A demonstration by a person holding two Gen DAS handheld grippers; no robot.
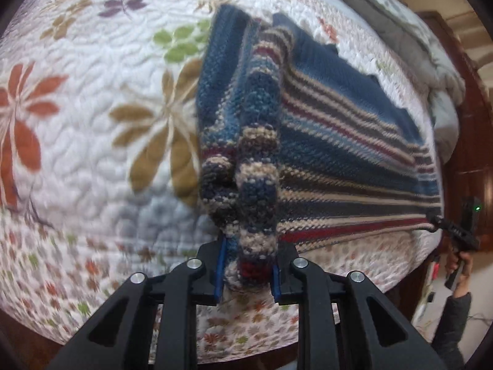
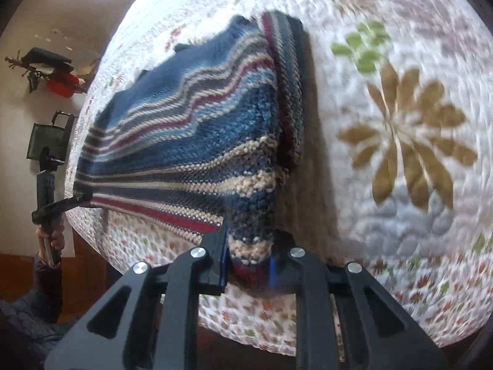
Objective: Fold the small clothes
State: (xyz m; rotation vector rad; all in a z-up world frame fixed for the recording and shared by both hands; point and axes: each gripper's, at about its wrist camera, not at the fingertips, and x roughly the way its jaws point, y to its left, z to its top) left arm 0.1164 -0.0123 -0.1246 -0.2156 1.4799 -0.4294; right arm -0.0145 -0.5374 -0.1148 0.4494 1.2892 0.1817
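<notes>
I find both claws clamped on the sweater (image 1: 308, 141), one on each end of its near edge. In the left wrist view the left claw (image 1: 248, 273) pinches a bunched striped fold at the lower centre of the frame; the right claw (image 1: 431, 220) shows at the far right edge, gripping the other corner. In the right wrist view the right claw (image 2: 249, 266) bites the hem at lower centre, and the left claw (image 2: 78, 199) holds the corner at the left edge.

The sweater's held edge runs taut from claw to claw, and its body stretches away toward the upper part of each frame, partly lifted off the bed (image 1: 92, 123). I judge the fold turns on carrying that edge forward over the body, both hands equally near.

The bed carries a floral quilt, soft and yielding. A wall (image 2: 18, 92) shows at the left of the right view.
</notes>
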